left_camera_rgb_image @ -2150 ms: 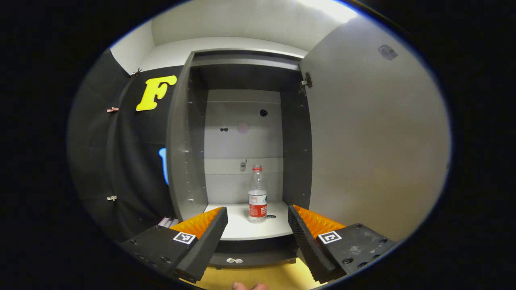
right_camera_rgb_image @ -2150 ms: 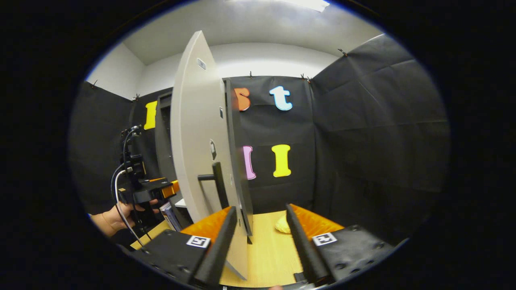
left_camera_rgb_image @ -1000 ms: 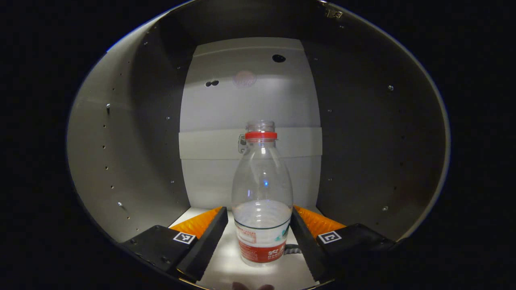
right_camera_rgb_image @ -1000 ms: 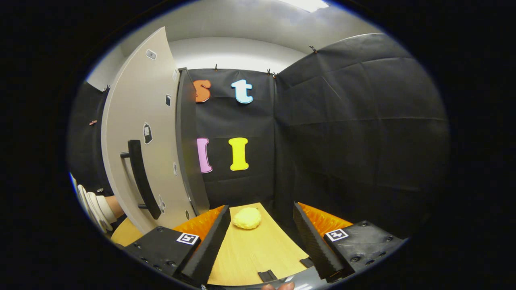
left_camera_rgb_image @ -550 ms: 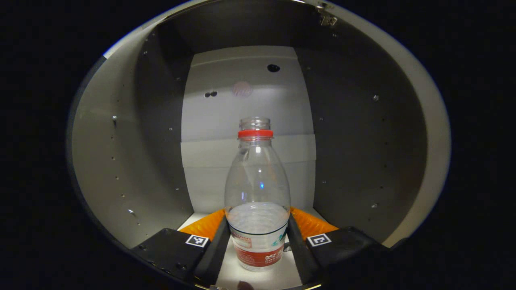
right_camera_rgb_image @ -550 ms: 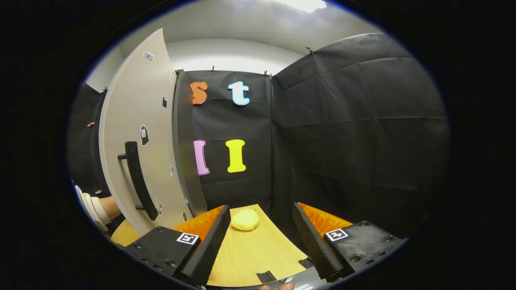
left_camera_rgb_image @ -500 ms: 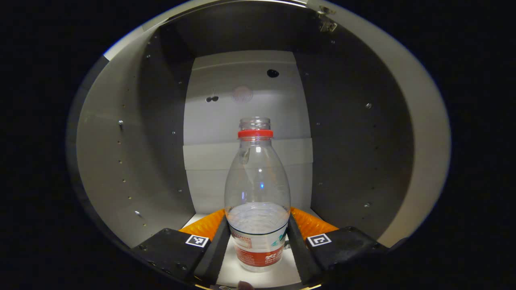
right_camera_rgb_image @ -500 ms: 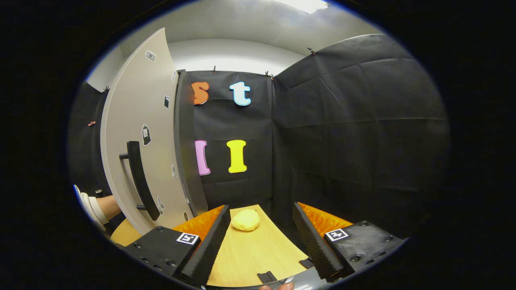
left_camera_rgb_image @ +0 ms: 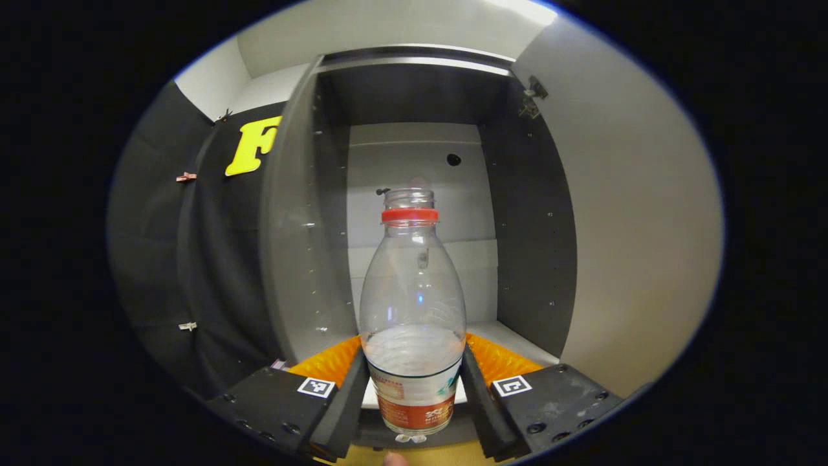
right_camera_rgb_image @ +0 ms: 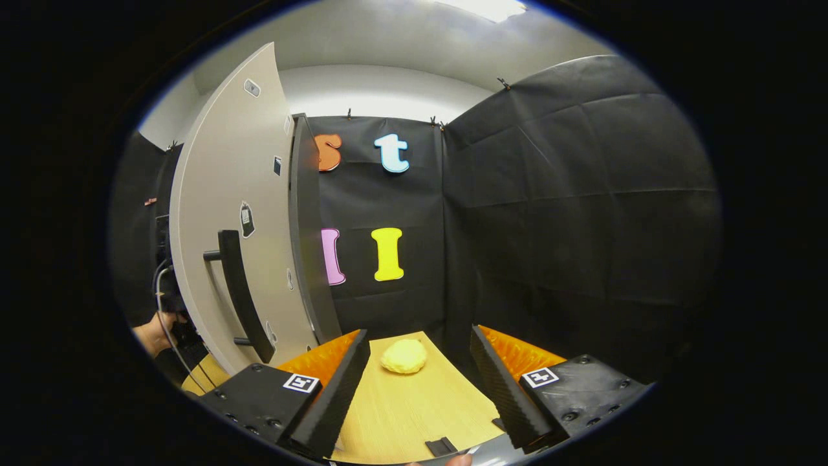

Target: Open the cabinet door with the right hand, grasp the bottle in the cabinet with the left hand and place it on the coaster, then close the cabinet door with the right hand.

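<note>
Withdrawn from the cabinet point(left_camera_rgb_image: 304, 213), left claw point(left_camera_rgb_image: 414, 395) grips bottle point(left_camera_rgb_image: 413, 310).

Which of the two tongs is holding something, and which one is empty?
The left tongs hold the clear plastic bottle with the red neck ring, both fingers pressing its sides. The right tongs stand open, with nothing between them.

Left gripper point(left_camera_rgb_image: 412, 395) jaws clamped; right gripper point(right_camera_rgb_image: 420, 388) jaws spread.
</note>
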A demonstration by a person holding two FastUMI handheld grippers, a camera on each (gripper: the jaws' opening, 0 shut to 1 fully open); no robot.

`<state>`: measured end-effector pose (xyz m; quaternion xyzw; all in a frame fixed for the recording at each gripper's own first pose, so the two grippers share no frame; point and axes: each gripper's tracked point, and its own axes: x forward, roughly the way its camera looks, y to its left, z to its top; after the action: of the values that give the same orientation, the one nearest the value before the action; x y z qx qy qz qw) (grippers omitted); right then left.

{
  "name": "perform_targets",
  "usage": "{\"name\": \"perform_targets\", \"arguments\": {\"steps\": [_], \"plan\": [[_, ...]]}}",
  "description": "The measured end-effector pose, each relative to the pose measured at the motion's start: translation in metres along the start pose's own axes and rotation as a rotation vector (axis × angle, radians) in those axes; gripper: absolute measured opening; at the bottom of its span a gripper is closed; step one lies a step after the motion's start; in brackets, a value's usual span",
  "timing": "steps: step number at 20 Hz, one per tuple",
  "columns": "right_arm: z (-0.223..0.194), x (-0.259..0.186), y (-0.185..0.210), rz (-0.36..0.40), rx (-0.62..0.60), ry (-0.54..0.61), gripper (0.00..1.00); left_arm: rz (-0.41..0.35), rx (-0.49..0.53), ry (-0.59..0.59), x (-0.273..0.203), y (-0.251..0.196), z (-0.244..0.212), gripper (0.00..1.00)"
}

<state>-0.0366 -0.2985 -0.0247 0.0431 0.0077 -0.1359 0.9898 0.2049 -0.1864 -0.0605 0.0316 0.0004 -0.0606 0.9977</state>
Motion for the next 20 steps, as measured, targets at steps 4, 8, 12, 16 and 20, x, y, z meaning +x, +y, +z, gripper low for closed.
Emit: {"name": "perform_targets", "arguments": {"steps": [4,8,12,16,20], "plan": [[0.006,0.006,0.006,-0.01,0.001,-0.019,0.98,0.008,0.012,0.003,-0.052,0.026,-0.022,0.73],[0.009,0.009,0.012,-0.027,-0.008,-0.033,0.98,0.011,-0.034,-0.005,-0.096,0.051,-0.048,0.73],[0.008,0.005,0.02,-0.045,-0.017,-0.033,0.98,-0.013,-0.026,-0.046,-0.136,0.067,-0.075,0.73],[0.012,0.001,0.023,-0.075,-0.041,-0.051,0.98,-0.048,-0.042,-0.038,-0.17,0.077,-0.117,0.74],[0.019,-0.001,0.021,-0.109,-0.025,-0.07,0.98,-0.095,-0.026,-0.044,-0.205,0.083,-0.166,0.73]]}}
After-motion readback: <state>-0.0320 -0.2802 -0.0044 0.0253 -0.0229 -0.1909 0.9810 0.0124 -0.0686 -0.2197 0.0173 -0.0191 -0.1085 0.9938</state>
